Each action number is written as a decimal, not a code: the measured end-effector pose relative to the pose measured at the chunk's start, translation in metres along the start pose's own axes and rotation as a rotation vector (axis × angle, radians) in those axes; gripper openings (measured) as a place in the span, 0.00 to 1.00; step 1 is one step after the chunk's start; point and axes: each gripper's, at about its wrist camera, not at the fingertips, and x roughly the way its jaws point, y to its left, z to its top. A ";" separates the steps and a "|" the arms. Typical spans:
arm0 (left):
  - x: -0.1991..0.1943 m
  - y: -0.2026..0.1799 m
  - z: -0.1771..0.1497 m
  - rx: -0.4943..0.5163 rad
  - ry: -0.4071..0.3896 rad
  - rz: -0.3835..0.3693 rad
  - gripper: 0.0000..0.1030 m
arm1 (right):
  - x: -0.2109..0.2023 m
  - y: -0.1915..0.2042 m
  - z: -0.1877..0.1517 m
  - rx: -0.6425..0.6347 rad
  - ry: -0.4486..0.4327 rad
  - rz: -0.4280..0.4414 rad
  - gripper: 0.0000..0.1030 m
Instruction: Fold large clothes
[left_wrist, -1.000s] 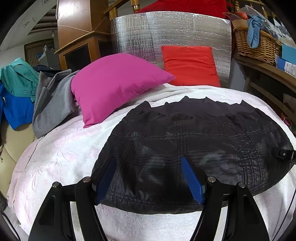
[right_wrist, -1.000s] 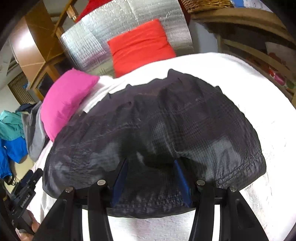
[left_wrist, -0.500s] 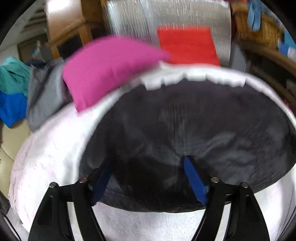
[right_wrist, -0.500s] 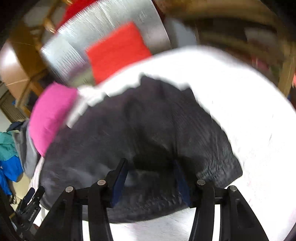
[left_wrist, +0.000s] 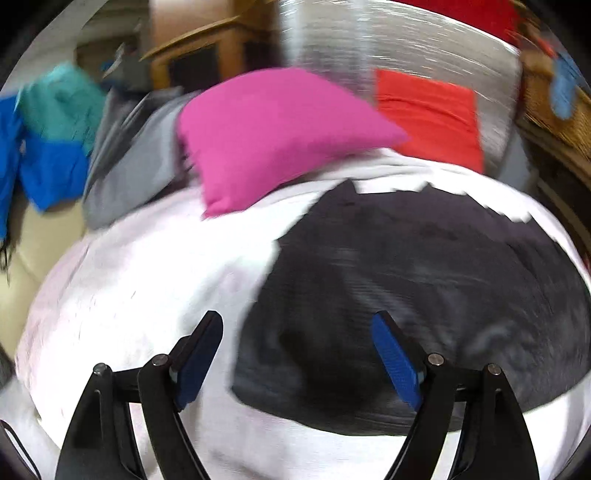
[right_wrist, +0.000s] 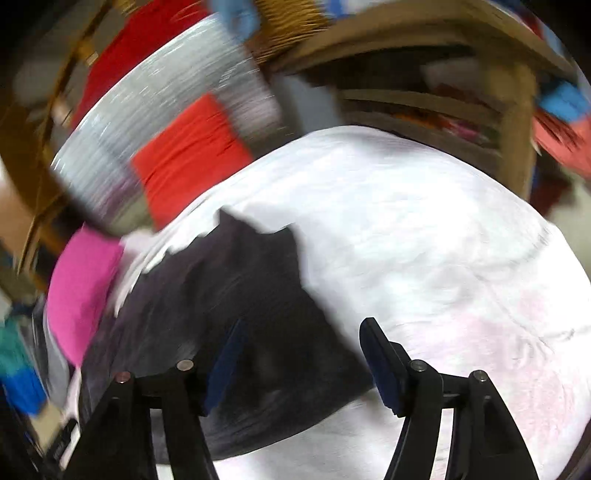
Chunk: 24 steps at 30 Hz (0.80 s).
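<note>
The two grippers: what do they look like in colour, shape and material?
The left gripper and the right gripper look the same: two black, flat, angular fingers on black linkage bars joined by small silver pins. Each finger carries a blue, finely textured pad on its inner face. A thin black cable shows at the lower left edge of the left wrist view. No hands or sleeves are visible.

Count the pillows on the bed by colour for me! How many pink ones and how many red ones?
Pink pillow: 1
Red pillow: 1
Total: 2 pillows at the head of the white bed cover, behind the black garment.
</note>
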 end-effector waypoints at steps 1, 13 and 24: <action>0.004 0.011 0.001 -0.036 0.021 -0.008 0.81 | 0.002 -0.009 0.002 0.029 0.010 0.005 0.71; 0.044 0.071 -0.011 -0.360 0.191 -0.275 0.81 | 0.076 -0.033 -0.004 0.221 0.268 0.260 0.73; 0.073 0.060 -0.017 -0.437 0.286 -0.528 0.52 | 0.081 0.011 -0.012 -0.021 0.218 0.220 0.46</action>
